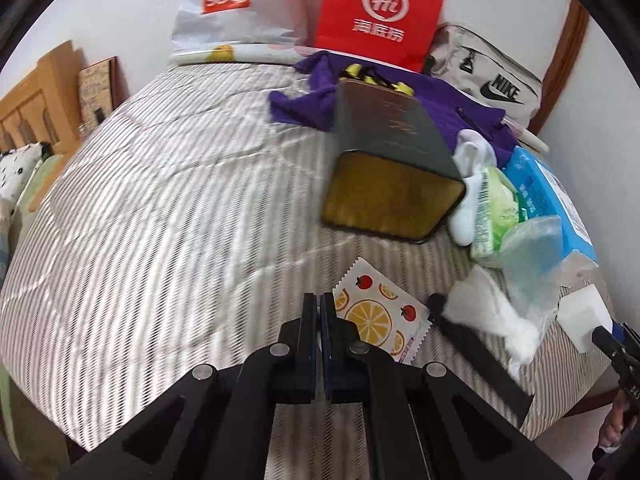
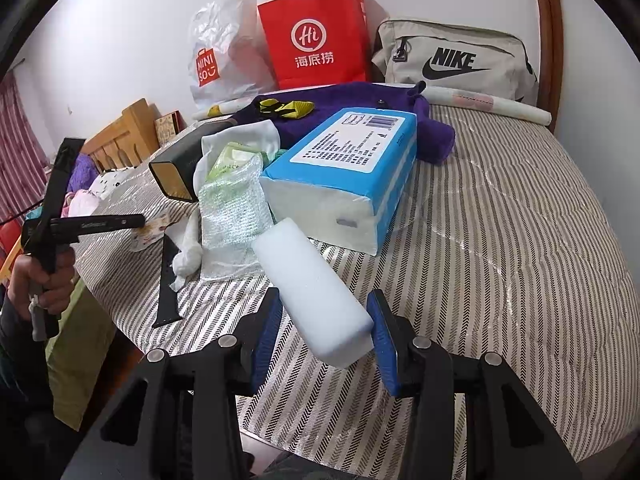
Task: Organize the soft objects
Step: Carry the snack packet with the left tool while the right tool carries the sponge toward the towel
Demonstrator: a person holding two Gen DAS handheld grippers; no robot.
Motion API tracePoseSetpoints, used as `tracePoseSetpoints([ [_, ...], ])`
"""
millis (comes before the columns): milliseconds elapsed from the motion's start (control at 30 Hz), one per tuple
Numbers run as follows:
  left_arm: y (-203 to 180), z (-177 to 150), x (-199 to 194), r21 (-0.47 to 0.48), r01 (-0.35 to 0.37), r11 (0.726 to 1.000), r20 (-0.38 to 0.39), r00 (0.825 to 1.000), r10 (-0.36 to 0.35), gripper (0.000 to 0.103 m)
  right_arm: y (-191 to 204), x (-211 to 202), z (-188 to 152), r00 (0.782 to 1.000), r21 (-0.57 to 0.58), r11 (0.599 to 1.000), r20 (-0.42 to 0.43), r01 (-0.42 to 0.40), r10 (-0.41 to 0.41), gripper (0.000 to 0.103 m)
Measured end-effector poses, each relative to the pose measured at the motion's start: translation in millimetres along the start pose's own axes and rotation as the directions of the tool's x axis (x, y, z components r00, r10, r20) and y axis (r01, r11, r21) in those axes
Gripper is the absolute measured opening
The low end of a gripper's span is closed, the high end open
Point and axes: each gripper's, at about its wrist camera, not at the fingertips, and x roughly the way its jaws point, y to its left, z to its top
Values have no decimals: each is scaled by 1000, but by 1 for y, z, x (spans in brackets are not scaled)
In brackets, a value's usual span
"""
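Right wrist view puts our right gripper (image 2: 326,338) at the bottom centre of the frame, its blue fingers (image 2: 267,330) spread wide on either side of the white foam block (image 2: 314,292); the right pad looks to touch the block's near end while the left one stands just off it, so we judge the grasp is only being lined up, not closed. The block lies slanted on the striped bed (image 2: 500,240), its far end close against the blue tissue pack (image 2: 344,172), which may be why we approach from the free near end. Left of the block lie a bubble-wrap pouch (image 2: 230,220), a knotted white cloth (image 2: 188,256) and a black strap (image 2: 166,284) at the mattress edge, all bunched as a pile waiting to be sorted. At the left of the frame our left gripper (image 2: 138,221) hovers over a small printed packet. In the left wrist view its fingers (image 1: 309,320) are pressed together with nothing visible between them, just beside the fruit-print sachet (image 1: 380,312) at lower centre. Farther up sit the dark open box (image 1: 390,160) lying on its side, a purple garment (image 2: 360,100), then the red paper bag (image 2: 316,40) and beige Nike bag (image 2: 452,56) against the wall.
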Motion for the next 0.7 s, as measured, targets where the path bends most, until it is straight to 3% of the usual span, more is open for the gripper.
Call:
tracePoseSetpoints([
  [133,7,-5,-4,11,35,999,2,999,-35,5,1,3,0,1000,-2,1000,-9,-2,2,44],
  [200,7,-6,-3,18,70,997,-12,997,-70,33,3,3,-1,1000,-6,1000,-12,0,0,44],
  [233,6,-6,-3,24,85,996,-9,996,-85,40,3,3,-1,1000,-8,1000,-12,2,-2,44],
  [300,1,-7,-4,49,101,994,2,995,-101,63,3,3,0,1000,-9,1000,-14,2,-2,44],
  [367,-4,-9,-2,66,112,991,-11,994,-112,71,2,2,0,1000,-7,1000,-15,3,-3,44],
  [567,-29,-18,1,189,38,981,10,999,-40,83,3,2,0,1000,-9,1000,7,30,-30,44],
  [633,-39,-24,4,250,-18,968,28,1000,11,84,3,3,0,999,-16,999,9,39,-39,44],
  [700,-40,-27,2,244,-22,970,52,999,10,81,4,5,-1,999,-29,998,10,51,-51,44],
])
